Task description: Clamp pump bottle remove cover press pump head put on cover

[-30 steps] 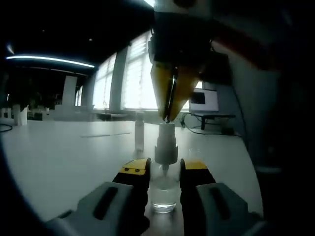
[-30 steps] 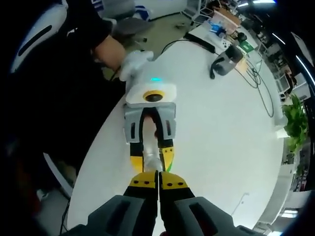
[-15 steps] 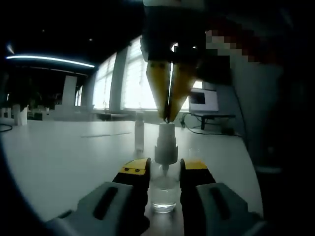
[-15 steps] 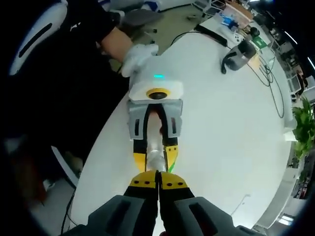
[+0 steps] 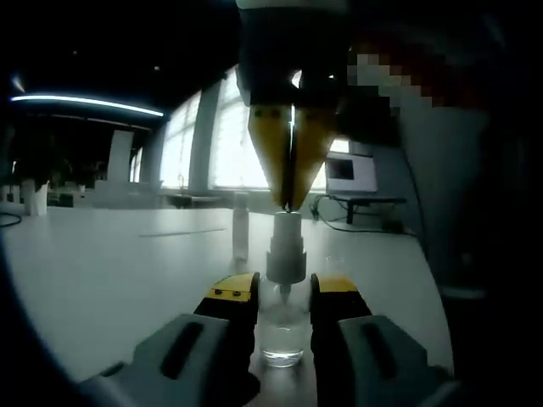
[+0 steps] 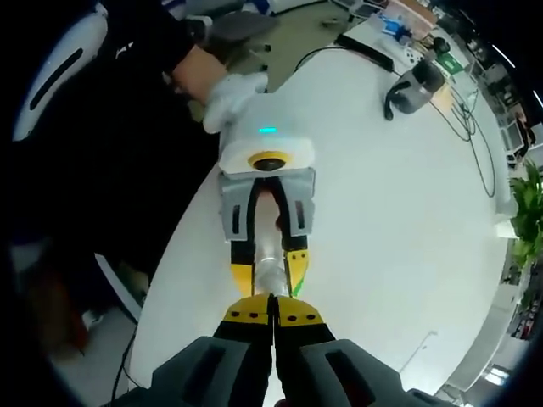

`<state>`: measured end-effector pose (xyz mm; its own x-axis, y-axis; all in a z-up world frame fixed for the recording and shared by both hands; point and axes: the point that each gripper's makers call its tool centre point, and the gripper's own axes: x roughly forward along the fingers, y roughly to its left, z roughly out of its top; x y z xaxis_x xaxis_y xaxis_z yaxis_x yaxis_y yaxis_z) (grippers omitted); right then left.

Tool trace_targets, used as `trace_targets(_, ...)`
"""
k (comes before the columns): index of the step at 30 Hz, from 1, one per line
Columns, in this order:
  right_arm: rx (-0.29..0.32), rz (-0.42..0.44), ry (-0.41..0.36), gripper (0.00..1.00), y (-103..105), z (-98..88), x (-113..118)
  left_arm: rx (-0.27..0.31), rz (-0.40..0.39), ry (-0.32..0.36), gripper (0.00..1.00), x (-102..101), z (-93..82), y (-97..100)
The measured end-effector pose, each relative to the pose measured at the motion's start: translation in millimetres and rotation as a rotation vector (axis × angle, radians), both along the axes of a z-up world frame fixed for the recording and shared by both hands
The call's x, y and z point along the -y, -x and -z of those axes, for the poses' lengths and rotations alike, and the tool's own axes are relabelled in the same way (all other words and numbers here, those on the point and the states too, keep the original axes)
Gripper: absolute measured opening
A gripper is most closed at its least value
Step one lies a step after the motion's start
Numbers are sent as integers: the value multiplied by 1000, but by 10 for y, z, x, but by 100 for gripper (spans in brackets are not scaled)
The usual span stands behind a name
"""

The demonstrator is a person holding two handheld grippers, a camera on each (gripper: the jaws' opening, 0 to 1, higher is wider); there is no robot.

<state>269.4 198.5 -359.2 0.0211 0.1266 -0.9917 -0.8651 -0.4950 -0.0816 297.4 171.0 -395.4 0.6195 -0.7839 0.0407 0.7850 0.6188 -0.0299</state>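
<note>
We see large white tabletop (image 5: 110,263) stretching back toward tall bright windows (image 5: 221,136), daylight flooding through. Long ceiling light strip (image 5: 85,103) glows in dark upper left. Computer monitor (image 5: 352,174) sits on far desk at right. From above, we note same white rounded table surface (image 6: 399,220), grey floor (image 6: 293,38) beyond its edge, black cables (image 6: 475,144) trailing across far side, green leafy plant (image 6: 530,216) at right.

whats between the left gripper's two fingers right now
In the left gripper view, the clear pump bottle stands between the left gripper's fingers, its white pump head rising above them.
</note>
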Motion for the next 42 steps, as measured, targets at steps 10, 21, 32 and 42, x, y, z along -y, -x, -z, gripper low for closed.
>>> trace_targets(10, 17, -11, 19, 0, 9, 5, 3, 3, 1, -2, 15, 2, 0, 5)
trace_targets(21, 24, -14, 12, 0, 3, 3, 9, 3, 1, -3, 15, 2, -2, 8)
trace_targets(32, 22, -13, 5, 0, 56, 18, 18, 3, 2, -3, 15, -2, 3, 1)
trace_targets(42, 22, -17, 22, 0, -16, 63, 2, -1, 2, -1, 15, 3, 4, 5)
